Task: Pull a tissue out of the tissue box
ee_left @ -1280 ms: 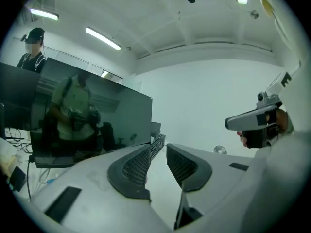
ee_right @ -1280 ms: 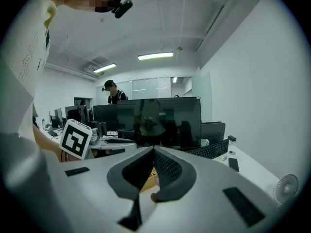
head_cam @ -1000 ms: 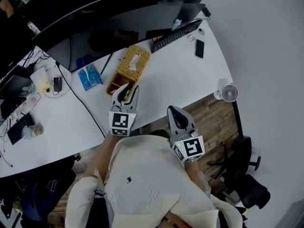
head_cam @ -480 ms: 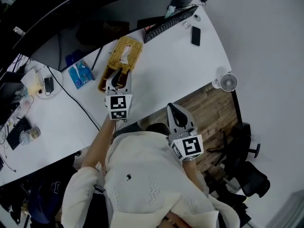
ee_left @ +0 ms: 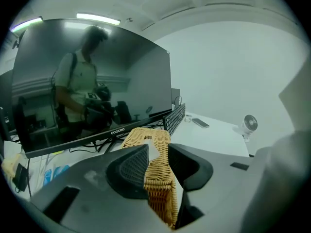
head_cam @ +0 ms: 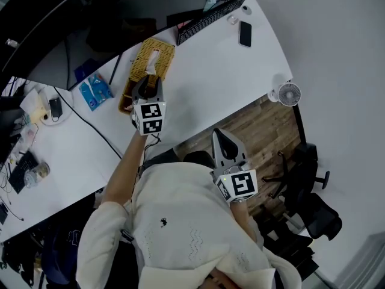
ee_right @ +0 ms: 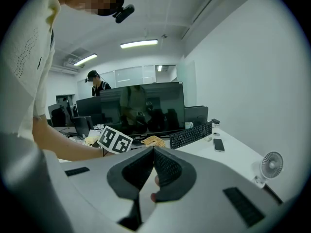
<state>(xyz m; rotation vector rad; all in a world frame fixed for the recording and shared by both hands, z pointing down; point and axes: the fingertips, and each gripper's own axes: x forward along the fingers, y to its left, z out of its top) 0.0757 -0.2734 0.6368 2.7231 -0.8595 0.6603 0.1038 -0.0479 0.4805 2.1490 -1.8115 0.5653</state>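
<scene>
A wicker tissue box [head_cam: 154, 56] lies on the white desk [head_cam: 210, 77], with a white tissue [head_cam: 151, 58] standing out of its top slot. My left gripper [head_cam: 146, 88] hovers over the box's near end. Its jaws have just been opening and stand apart. In the left gripper view the box [ee_left: 158, 183] and the tissue [ee_left: 153, 153] show through the gap of the left gripper [ee_left: 156, 149], and the pads do not press on them. My right gripper [head_cam: 220, 138] hangs back by the person's body, off the desk's edge. In its own view the right gripper [ee_right: 153, 150] has its jaws meeting, with nothing held.
A wide dark monitor [head_cam: 72, 17] stands behind the box. A keyboard [head_cam: 210, 18] and a phone [head_cam: 245, 34] lie at the far right, a small fan [head_cam: 289, 93] at the desk's corner. Blue packets [head_cam: 95, 91] sit left of the box. An office chair [head_cam: 313, 188] stands on the floor.
My left gripper has moved forward and down to the near end of the wicker box, and its jaws stand wider. The right gripper has hardly shifted.
</scene>
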